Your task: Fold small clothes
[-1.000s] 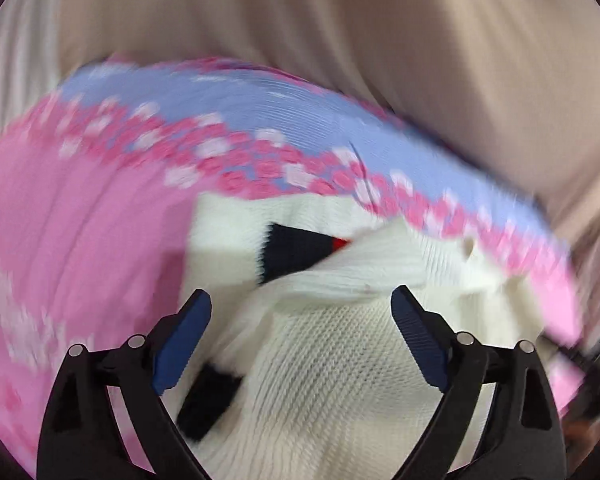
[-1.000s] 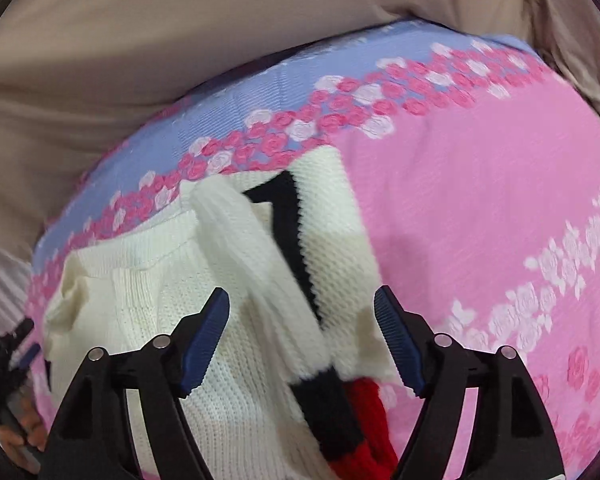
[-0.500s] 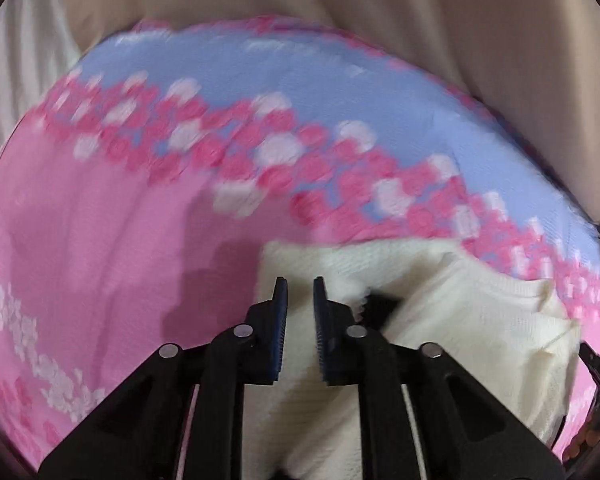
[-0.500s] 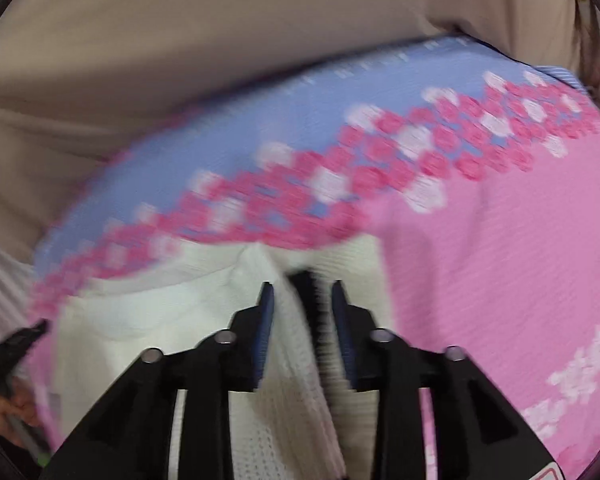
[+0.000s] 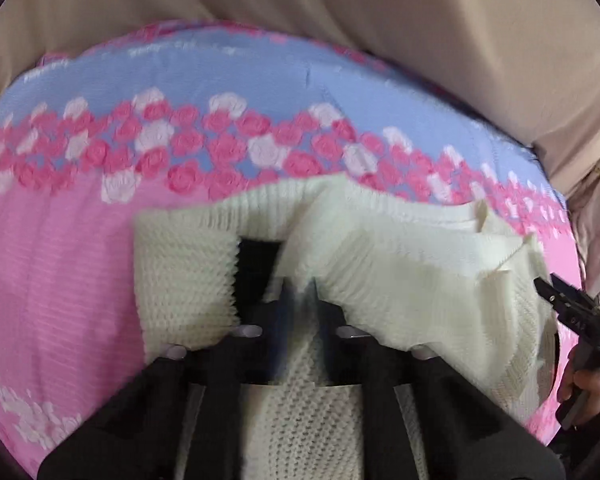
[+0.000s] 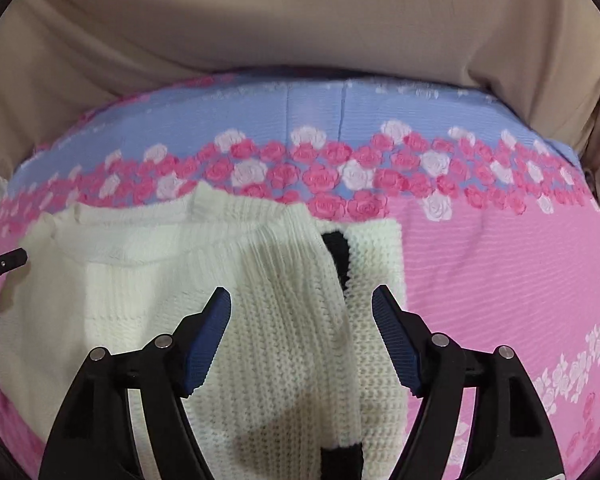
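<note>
Pinching chunky cream knit sweater [image 5: 400, 272], left tool [image 5: 300, 292] is clamped; right tool [image 6: 300, 312], just opening, straddles ribbed sleeve [image 6: 284, 272].

Bare pink floral bedspread [image 6: 500, 280] open right of the cream sweater [image 6: 268, 320], blue strip clear beyond, beige draped cloth [image 6: 300, 32] walling the far side

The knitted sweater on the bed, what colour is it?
Cream knitted sweater with a black stripe, clearest in the right wrist view.
</note>
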